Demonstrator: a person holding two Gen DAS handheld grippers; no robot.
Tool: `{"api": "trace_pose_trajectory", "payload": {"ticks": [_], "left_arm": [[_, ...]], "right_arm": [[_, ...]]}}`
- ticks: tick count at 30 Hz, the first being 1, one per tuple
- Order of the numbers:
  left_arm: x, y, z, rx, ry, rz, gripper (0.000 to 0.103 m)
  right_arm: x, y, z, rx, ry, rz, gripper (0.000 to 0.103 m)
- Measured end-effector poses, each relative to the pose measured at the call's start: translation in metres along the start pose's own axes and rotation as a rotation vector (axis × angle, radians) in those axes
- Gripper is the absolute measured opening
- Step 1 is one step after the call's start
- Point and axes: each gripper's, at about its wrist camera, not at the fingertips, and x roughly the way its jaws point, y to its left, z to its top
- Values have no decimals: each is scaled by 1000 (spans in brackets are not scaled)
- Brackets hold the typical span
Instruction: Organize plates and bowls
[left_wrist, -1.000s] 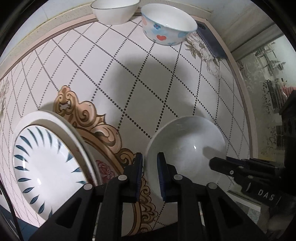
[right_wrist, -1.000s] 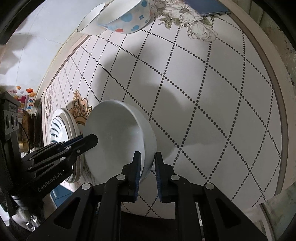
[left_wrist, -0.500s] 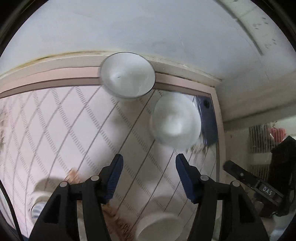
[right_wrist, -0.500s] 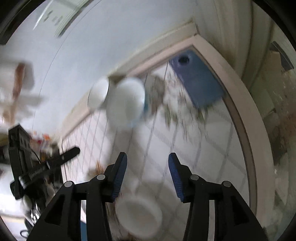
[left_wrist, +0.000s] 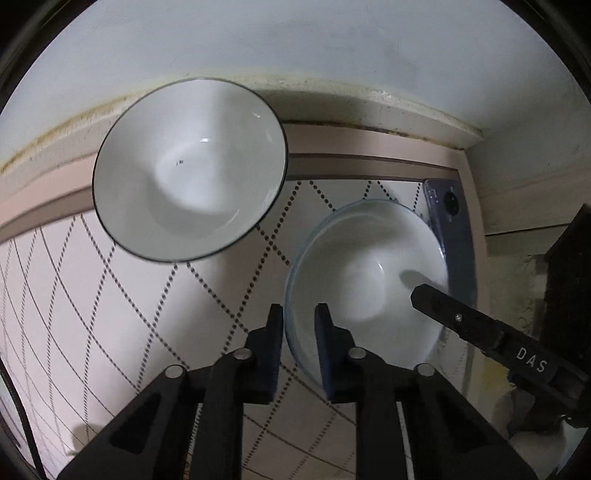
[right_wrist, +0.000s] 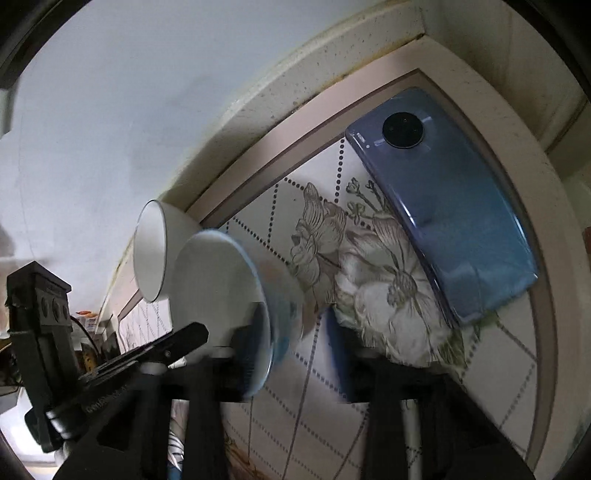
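Now we hold the left tool (left_wrist: 298, 341) with its two blue-padded fingers (left_wrist: 274, 339) nearly together over the near rim of the blue-rimmed bowl (left_wrist: 369, 280); the rim runs through the narrow gap between them, so we read the tool as clenched on that rim, though actual contact is hard to see. This bowl sits on the bench (left_wrist: 110, 314), which has a diamond pattern of dotted lines, close to its back right corner. Beside it to the left, and apart from it, stands the black-rimmed bowl (left_wrist: 190, 168), white inside, right against the pink border strip at the back of the bench. A blue phone (left_wrist: 448, 218) lies face down just behind the blue-rimmed bowl, partly hidden by it.

From the right wrist view, our right tool (right_wrist: 295, 354) stands released, its fingers wide apart, with the blurred wall of the blue-rimmed bowl (right_wrist: 221, 288) next to the left finger; we cannot tell whether they touch. The black-rimmed bowl (right_wrist: 149, 251) shows just beyond it. The phone (right_wrist: 450, 221) rests over a printed flower (right_wrist: 369, 273) on the bench (right_wrist: 498, 369) surface. In the left wrist view the tip of a finger of the right tool (left_wrist: 428, 295) reaches over the blue-rimmed bowl's far side.
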Motion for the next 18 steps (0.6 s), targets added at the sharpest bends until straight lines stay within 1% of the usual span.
{"api": "trace_pose_trajectory", "payload": {"ticks": [1,4,8,12,15,18], "left_arm": [[0,0,0,8,-3,8,13],[-2,-3,0,21,-16,27,12],[-2,-6,-2,31,-12,29,12],[-13,-8,-11,49,-28,31,12],[-26,-10,-22,66,-37,32,12],[-47,-11,-42,93,-52,24,12]], "right_arm": [[1,1,1,1,0,18,15],[4,10,-1,-45,-15,-29,14],[9,14,0,-52,-8,-41,14],[8,21,-5,-61,-14,-48,14],[-1,28,-13,-74,-22,-53,14],[-18,35,-28,-89,-35,-54,14]]}}
